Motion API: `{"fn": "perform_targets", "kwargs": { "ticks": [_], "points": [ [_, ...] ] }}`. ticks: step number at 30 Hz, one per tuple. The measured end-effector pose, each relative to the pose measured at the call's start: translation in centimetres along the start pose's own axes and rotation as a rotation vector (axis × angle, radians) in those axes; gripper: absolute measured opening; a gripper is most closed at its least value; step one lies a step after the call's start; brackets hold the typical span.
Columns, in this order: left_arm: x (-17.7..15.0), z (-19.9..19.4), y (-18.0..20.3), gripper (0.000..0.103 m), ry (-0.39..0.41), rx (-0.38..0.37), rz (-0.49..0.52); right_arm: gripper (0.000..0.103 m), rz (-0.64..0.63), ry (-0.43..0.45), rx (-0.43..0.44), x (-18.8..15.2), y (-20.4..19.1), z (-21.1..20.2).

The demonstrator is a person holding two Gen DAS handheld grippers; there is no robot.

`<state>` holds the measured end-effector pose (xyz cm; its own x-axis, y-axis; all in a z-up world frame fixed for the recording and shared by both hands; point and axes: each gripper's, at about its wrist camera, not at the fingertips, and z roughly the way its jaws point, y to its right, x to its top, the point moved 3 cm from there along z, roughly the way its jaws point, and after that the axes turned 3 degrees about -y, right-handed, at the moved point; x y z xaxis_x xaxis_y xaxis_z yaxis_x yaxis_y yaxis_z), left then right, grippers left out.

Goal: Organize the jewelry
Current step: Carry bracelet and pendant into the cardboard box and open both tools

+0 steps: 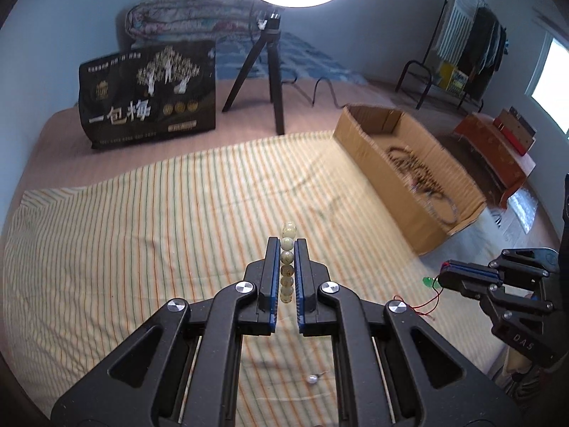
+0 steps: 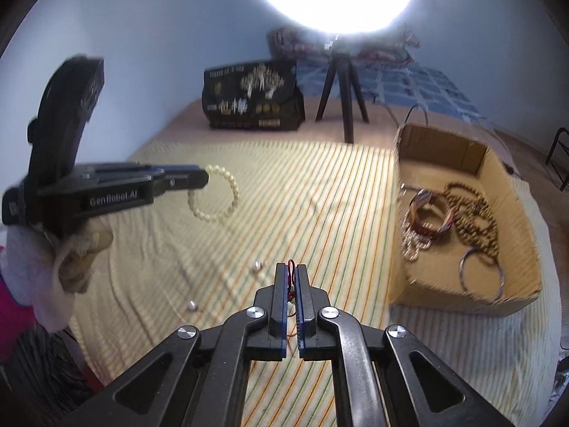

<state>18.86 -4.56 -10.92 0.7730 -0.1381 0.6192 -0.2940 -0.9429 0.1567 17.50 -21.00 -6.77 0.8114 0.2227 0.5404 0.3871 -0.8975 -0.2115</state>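
Note:
My left gripper (image 1: 287,245) is shut on a pale bead bracelet (image 1: 287,263) and holds it above the striped cloth (image 1: 142,231); from the right wrist view the bracelet (image 2: 217,195) hangs from the left gripper (image 2: 202,178). My right gripper (image 2: 291,270) is shut on a red cord (image 2: 291,267) carrying a green pendant (image 1: 426,281); in the left wrist view it (image 1: 444,274) is low at the right. The cardboard box (image 2: 462,284) to the right holds several bracelets and bead strings (image 2: 473,213).
Two small pearl pieces (image 2: 259,266) (image 2: 192,306) lie on the cloth; one shows below my left gripper (image 1: 312,378). A black printed bag (image 1: 149,96) and a ring-light tripod (image 1: 274,71) stand behind. A clothes rack (image 1: 473,46) is far right.

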Motion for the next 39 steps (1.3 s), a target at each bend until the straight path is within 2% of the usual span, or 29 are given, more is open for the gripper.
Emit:
{"fn": "perform_targets", "kwargs": {
  "ticks": [9,17,25,39],
  "points": [
    [1.5,-2.2,2.3,0.005,0.057,-0.046,0.018,0.001,0.050,0.129,-0.015,2.7,2.0,-4.7],
    [3.3,-2.9,5.0,0.005,0.089,-0.091,0.037,0.001,0.114,0.214,-0.063,4.6,5.9,-8.0],
    [5.2,-2.0,7.8,0.005,0.096,-0.148,0.042,0.000,0.156,0.231,-0.119,6.0,9.8,-8.5],
    [8.2,2.8,14.1,0.005,0.069,-0.224,0.087,0.000,0.242,0.186,-0.179,6.6,16.0,-5.5]
  ]
}}
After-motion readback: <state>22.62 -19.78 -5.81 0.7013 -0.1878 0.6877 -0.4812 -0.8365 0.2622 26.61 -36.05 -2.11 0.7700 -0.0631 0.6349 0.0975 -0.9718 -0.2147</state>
